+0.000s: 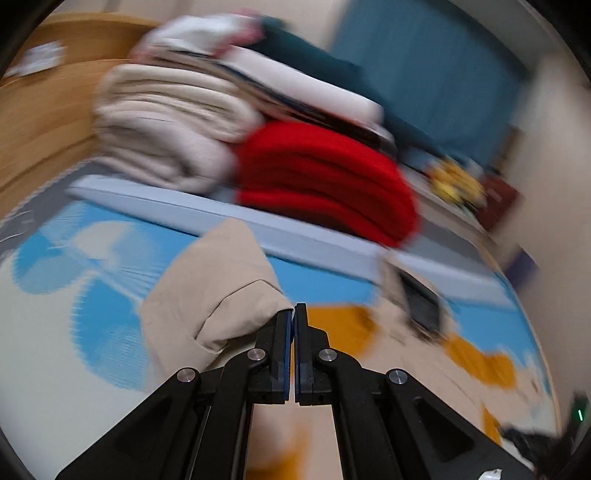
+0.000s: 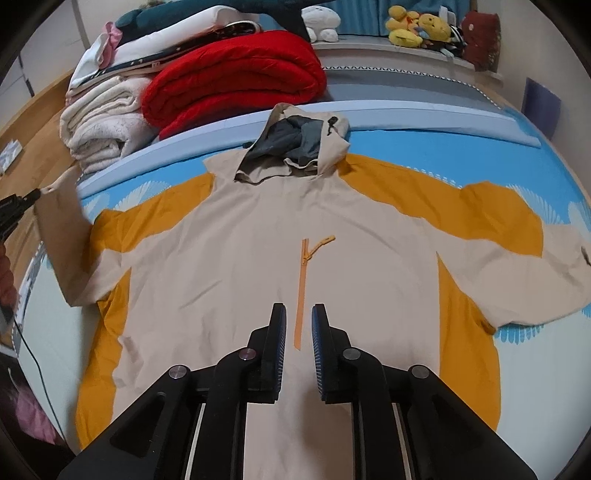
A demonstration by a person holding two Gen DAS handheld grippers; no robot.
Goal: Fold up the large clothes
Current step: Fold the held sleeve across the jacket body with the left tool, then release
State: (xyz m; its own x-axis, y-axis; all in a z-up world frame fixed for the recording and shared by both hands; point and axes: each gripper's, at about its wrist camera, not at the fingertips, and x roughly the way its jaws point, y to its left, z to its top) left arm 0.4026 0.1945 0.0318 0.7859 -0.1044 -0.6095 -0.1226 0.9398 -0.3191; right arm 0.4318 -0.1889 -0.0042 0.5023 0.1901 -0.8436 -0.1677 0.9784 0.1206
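Fingers of my right gripper (image 2: 298,314) stand nearest in its own view, parted by a narrow gap with nothing between the pads, hanging over the lower chest of the jacket (image 2: 280,258). The orange zipper (image 2: 301,291) shows straight through that gap. My left gripper (image 1: 294,314) is clenched on the cuff of a beige sleeve (image 1: 207,291); from the right camera I see that same gripper (image 2: 35,195) at the left edge with the sleeve end (image 2: 61,229) lifted off the bed and pinched at its tip.

The jacket lies front up and spread flat on the blue-and-white patterned bedsheet (image 2: 424,147), beige with mustard panels at the shoulders and sides. Its other sleeve (image 2: 535,266) stretches out flat to the right. Farther on, the hood (image 2: 303,144) lies open at the top, its grey lining showing.

Beyond the hood runs a pale blue padded edge (image 2: 424,118). Behind it sits a folded red blanket (image 2: 236,77), with a stack of cream blankets (image 2: 103,125) just beside it on the left and more folded white and dark things on top. Farthest back, yellow plush toys (image 2: 417,27) sit on a ledge. The left camera's view is blurred.
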